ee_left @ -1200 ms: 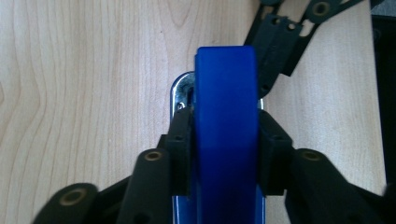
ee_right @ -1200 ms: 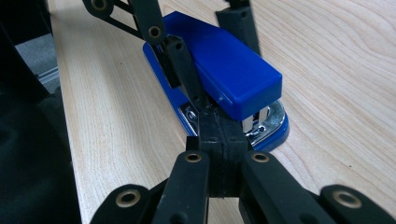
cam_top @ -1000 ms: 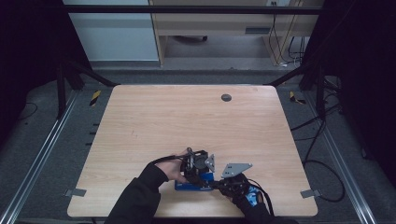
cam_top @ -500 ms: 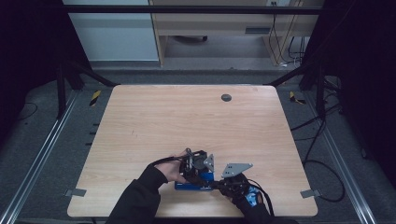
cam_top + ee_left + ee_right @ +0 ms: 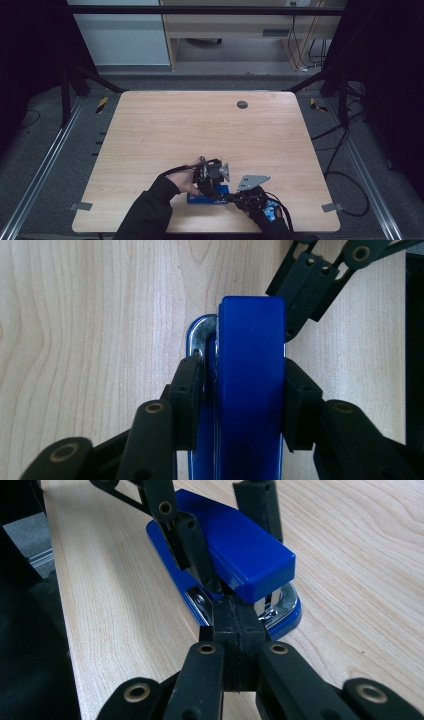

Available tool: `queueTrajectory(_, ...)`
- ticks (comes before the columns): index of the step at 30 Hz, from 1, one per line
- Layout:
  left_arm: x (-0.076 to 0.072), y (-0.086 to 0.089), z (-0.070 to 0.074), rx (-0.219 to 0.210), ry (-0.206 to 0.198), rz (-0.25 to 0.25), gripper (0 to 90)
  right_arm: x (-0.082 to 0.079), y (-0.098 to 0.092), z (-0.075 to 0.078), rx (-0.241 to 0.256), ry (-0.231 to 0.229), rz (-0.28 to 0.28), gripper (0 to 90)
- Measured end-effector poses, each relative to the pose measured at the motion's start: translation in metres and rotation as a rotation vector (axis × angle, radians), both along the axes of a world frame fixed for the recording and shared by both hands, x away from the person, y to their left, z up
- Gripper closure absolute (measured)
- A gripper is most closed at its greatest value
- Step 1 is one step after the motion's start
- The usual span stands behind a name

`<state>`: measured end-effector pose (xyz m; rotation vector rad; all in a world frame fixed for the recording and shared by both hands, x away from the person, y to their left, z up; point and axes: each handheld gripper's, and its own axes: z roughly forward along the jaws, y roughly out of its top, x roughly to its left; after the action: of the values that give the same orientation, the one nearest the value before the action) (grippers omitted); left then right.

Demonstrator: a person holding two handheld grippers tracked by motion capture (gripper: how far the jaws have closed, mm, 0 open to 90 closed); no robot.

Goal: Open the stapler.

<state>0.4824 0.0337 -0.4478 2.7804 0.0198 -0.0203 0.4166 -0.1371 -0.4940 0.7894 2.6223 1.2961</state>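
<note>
A blue stapler (image 5: 206,197) lies flat near the table's front edge. My left gripper (image 5: 212,184) comes down over it and is shut on it. In the left gripper view the two pads (image 5: 186,390) press on the long sides of the stapler (image 5: 250,365), behind its metal nose. My right gripper (image 5: 231,198) reaches in from the right, with its jaws pressed together and nothing between them. In the right gripper view its tips (image 5: 235,611) touch the stapler (image 5: 235,545) at the front, where the blue top meets the metal base. The left gripper's fingers (image 5: 191,542) straddle the body there.
The wooden table (image 5: 200,130) stretches bare ahead, with a round cable grommet (image 5: 242,104) near its far edge. The front edge runs just behind the stapler. Metal rails flank the table on both sides, and cables lie on the floor at the right.
</note>
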Motion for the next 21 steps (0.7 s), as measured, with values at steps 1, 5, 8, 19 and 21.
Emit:
queueTrajectory(1,0.0,-0.001,0.0,0.009,-0.002,0.001,56.1,0.0,0.0,0.0,0.001,0.001,0.0,90.0)
queueTrajectory(5,-0.001,-0.006,0.004,0.048,-0.013,-0.011,57.4,0.0,0.0,0.0,0.002,0.0,0.0,90.0)
queueTrajectory(8,-0.003,-0.009,0.006,0.067,-0.009,-0.021,60.2,0.0,0.0,-0.001,0.002,-0.011,0.004,90.0)
queueTrajectory(19,-0.006,-0.01,0.01,0.083,-0.046,-0.058,65.8,0.0,0.001,-0.003,0.036,0.014,-0.006,90.0)
queueTrajectory(21,-0.006,-0.007,0.009,0.064,-0.044,-0.057,65.9,0.0,0.002,-0.003,0.031,0.011,-0.004,90.0)
